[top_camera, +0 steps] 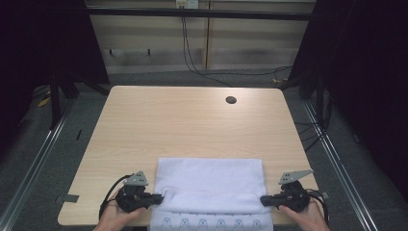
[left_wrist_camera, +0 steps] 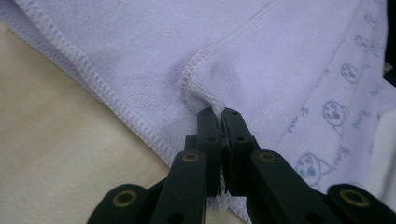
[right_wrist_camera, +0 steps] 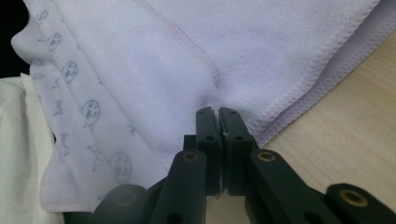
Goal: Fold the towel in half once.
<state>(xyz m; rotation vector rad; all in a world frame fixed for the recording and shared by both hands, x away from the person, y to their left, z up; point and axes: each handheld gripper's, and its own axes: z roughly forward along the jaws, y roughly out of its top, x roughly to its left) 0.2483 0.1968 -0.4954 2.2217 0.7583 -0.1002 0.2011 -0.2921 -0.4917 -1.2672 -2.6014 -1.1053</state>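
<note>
Pinching the white towel (top_camera: 210, 185) at both ends, I have my left gripper (top_camera: 156, 198) and right gripper (top_camera: 265, 199) clamped on its hem corners; its long axis runs across the lower middle of the wooden table (top_camera: 192, 120), between them.

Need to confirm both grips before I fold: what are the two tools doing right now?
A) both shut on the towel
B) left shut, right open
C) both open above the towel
A: the left tool and right tool each pinch the white towel at opposite sides.
</note>
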